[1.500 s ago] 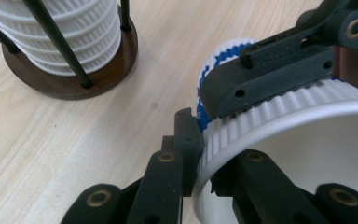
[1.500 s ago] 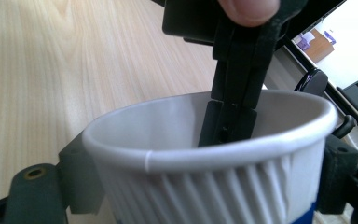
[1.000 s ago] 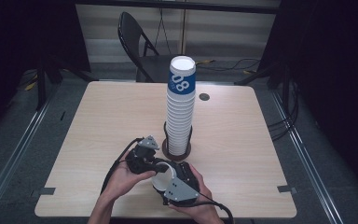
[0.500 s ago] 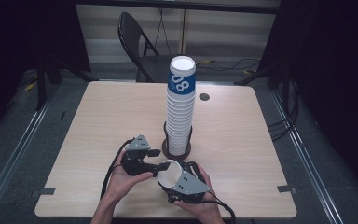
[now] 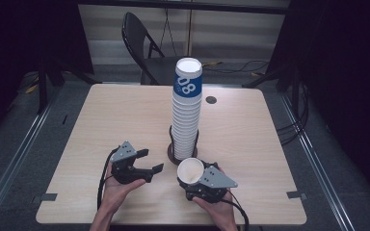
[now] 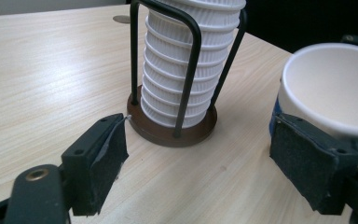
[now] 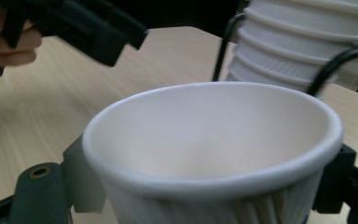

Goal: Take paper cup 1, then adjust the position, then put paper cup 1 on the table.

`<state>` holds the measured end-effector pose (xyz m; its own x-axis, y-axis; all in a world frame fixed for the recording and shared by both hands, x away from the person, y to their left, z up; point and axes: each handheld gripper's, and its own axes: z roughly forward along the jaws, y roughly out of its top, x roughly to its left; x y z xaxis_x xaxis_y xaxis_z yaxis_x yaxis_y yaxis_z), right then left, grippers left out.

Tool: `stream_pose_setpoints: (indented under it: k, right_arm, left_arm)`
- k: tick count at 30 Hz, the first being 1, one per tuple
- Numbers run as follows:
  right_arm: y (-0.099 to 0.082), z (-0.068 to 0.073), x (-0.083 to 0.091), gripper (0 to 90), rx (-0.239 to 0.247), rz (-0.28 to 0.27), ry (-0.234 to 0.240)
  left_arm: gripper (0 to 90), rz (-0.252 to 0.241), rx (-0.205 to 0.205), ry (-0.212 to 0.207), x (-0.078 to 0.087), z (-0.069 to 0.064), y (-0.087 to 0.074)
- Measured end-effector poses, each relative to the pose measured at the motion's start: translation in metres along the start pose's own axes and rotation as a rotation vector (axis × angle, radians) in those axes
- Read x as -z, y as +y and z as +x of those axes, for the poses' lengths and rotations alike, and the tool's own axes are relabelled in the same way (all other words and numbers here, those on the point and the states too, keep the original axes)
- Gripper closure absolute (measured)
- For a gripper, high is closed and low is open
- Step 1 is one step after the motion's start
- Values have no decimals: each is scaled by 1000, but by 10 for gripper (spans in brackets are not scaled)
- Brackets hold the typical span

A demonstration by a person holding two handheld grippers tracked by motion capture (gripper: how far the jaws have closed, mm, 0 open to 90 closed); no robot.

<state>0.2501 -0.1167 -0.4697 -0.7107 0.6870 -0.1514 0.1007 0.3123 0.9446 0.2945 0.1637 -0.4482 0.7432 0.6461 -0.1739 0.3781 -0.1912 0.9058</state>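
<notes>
The loose paper cup [image 5: 191, 171] sits upright between the jaws of the right gripper [image 5: 198, 184], near the front edge of the table [image 5: 101, 110] and just in front of the holder's base [image 5: 172, 155]; the right gripper is clenched on the cup's wall below the rim. The left gripper [image 5: 150, 161] is released and grasps nothing; its jaws have just been opening, with only bare wood between them, a little to the left of the cup and apart from it.

The likeliest trouble, as I judge it, is the thin wall buckling if the right jaws squeeze harder; the cup could then slip or tilt out. A sideways swing of the cup could also knock the tall stack of cups [image 5: 187, 113], which rises well above the wire holder [image 5: 171, 137] and looks top-heavy; a nudge high up might topple it towards the middle of the table. The open left jaw, close to the cup, could clip its rim.

The high view gives the full height of the stack and its blue-printed top cup [image 5: 188, 81]; the left gripper view shows the dark round base and wire uprights close up; the right gripper view shows the cup's smooth, empty inside and its ribbed outer wall.
</notes>
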Motion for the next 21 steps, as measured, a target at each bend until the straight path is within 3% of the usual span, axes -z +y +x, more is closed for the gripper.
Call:
stream_pose_setpoints:
  k: [5, 9, 12, 16, 21]
  right_arm:
    - [0, -19, 8, 190, -79, -25, -42]
    - [1, -32, 13, 191, -109, -40, -67]
    - [2, -41, 16, 191, -132, -39, -97]
    - [2, -53, 17, 191, -160, -42, -134]
    - [3, -69, 16, 191, -188, -52, -157]
  left_arm:
    - [166, -23, -4, 12, 0, 0, -9]
    - [160, -51, 17, 23, 2, 1, -16]
    - [160, -69, 15, 63, 4, 3, -21]
    - [158, -72, 22, 108, 6, 6, -28]
    - [157, -66, 23, 119, 5, 7, -35]
